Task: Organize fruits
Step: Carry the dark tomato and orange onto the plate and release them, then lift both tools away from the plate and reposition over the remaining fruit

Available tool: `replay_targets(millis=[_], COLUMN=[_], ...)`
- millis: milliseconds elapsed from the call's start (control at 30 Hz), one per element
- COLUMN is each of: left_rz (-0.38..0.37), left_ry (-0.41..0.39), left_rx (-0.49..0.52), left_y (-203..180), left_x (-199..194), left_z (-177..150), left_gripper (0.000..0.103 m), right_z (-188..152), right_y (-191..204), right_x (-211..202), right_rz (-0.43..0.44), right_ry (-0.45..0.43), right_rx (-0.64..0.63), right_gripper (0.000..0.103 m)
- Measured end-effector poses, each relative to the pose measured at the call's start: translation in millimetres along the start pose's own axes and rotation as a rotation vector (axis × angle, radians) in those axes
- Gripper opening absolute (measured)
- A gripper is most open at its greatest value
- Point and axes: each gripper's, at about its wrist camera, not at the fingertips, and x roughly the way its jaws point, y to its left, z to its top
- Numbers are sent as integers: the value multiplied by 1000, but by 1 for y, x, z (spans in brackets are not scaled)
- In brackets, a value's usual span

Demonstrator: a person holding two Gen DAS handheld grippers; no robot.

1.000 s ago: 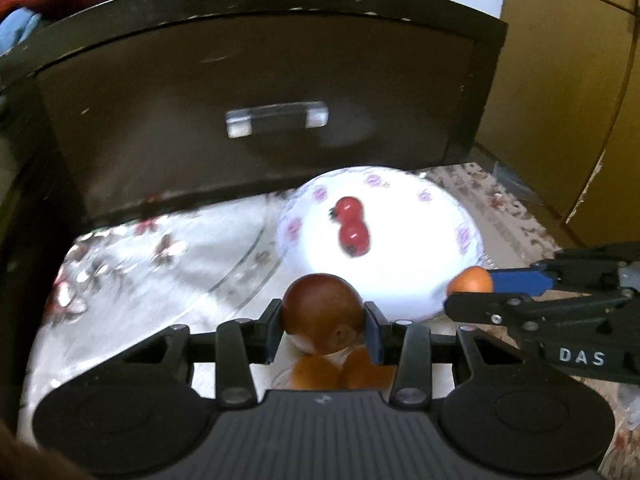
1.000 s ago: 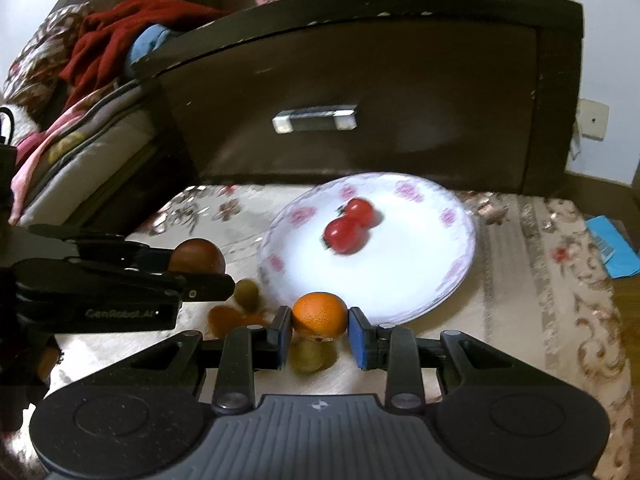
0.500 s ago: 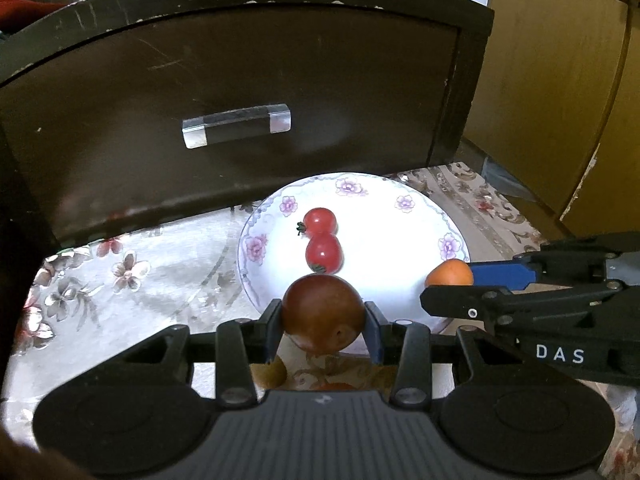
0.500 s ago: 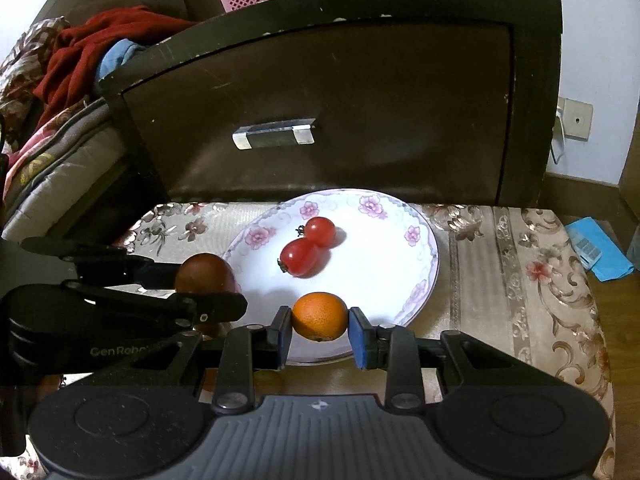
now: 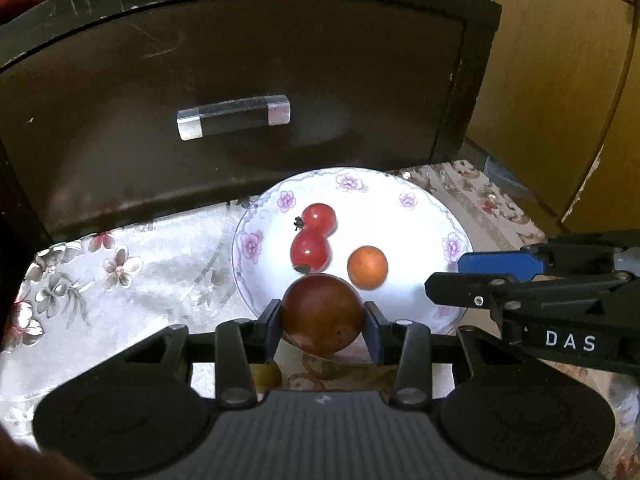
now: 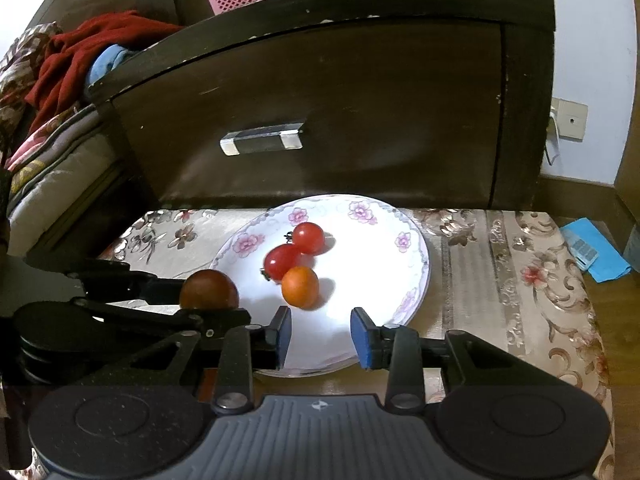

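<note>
On the floral plate [image 5: 452, 216], two red tomatoes [image 5: 314, 236] and a small orange [image 5: 367, 267] lie together. Over its near-left rim the left gripper [image 5: 322, 320] clamps a dark brown-red fruit [image 5: 322, 312], probably just clear of the surface. Beside it, the right gripper [image 6: 320, 332] hangs spread and empty, the orange just ahead of its fingers.

A floral-clothed table [image 6: 520, 280] carries a flowered white plate [image 6: 412, 280] and a small greenish fruit [image 5: 267, 376].
</note>
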Motion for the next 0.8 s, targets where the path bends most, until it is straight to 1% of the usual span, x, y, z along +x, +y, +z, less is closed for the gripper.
replay_targets(millis=[200,267,400,600,700,800], left_rz=[-5,-3,7,54,82,97], left_ry=[-34,-42,-50,-94,-135,-184], left_rx=[-9,-13,-33,-75,-86,-110], left_y=[0,1,6,15,19,22], left_x=[-7,-8,-9,-25,-41,-62], left_z=[2,3,5,8,10,13], left_gripper=[49,52,55,56,63,76], right_z=[0,0,-1,0,-1,-3], right_y=[1,2,2,1,6,13], right_x=[-5,-6,-6,-11,-17,-24], right_rz=[3,5,3,-1,4,15], right_ry=[-9,-9,-4,-10,-10,-5], right_rx=[9,9,11,23,16,7], right_gripper=[32,32,32,32,32,32])
